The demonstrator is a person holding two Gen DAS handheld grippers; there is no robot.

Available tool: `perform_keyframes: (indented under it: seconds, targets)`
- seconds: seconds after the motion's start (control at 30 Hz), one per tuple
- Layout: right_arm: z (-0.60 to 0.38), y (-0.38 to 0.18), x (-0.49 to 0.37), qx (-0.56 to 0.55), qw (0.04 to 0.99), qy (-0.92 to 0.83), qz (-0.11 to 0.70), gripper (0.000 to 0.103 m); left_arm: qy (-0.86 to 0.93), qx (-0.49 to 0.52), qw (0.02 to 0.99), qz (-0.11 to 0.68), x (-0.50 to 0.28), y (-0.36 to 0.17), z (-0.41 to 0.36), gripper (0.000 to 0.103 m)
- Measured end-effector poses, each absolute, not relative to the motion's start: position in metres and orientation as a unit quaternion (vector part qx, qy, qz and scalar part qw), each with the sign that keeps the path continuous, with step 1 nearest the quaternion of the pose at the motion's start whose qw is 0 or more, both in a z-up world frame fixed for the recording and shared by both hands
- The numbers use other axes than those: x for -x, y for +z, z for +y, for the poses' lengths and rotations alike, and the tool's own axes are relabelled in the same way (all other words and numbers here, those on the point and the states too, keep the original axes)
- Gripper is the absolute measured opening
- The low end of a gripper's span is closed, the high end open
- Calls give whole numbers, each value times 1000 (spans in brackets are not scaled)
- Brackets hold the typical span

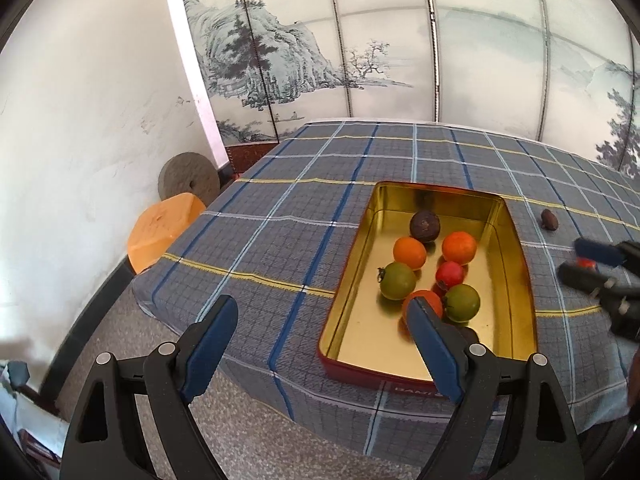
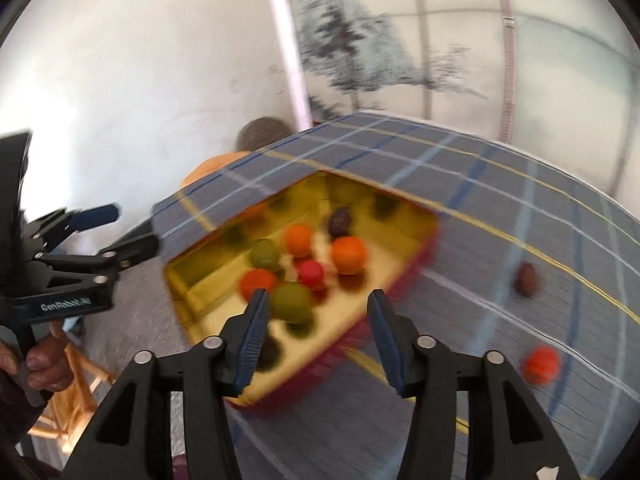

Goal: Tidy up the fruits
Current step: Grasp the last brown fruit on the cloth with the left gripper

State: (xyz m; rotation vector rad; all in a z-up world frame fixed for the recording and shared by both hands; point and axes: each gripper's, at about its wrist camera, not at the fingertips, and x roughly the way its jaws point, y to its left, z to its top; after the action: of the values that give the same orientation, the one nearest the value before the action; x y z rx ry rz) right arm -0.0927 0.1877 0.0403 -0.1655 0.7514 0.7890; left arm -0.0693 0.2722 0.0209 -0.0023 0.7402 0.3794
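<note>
A gold-lined tin tray (image 1: 516,264) with a red outside sits on the plaid table. It holds several small fruits: orange, green, red and a dark brown one (image 1: 425,225). My left gripper (image 1: 322,320) is open and empty, hovering near the tray's front left corner. My right gripper (image 2: 318,314) is open and empty, above the tray's (image 2: 200,280) near edge. It also shows in the left wrist view (image 1: 588,262) at the right. A dark brown fruit (image 2: 527,279) and an orange-red fruit (image 2: 541,365) lie loose on the cloth right of the tray. The right wrist view is blurred.
The table is covered by a grey-blue plaid cloth (image 1: 304,208). An orange stool (image 1: 162,226) and a round grey stone disc (image 1: 188,178) stand by the white wall left of the table. A painted screen (image 1: 360,40) stands behind. A wooden frame (image 2: 68,392) is below left.
</note>
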Motion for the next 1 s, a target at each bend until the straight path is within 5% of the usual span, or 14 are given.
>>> perform_keyframes:
  seconds: [0.53, 0.67, 1.0]
  targets:
    - [-37, -3, 34, 58, 903, 76, 419, 58, 124, -68, 917, 373, 43, 29, 208, 87]
    - [-78, -10, 17, 35, 895, 27, 444, 69, 107, -91, 916, 376, 28, 31, 184, 87]
    - [-115, -19, -6, 48, 889, -20, 454, 77, 58, -130, 908, 394, -26, 33, 125, 87]
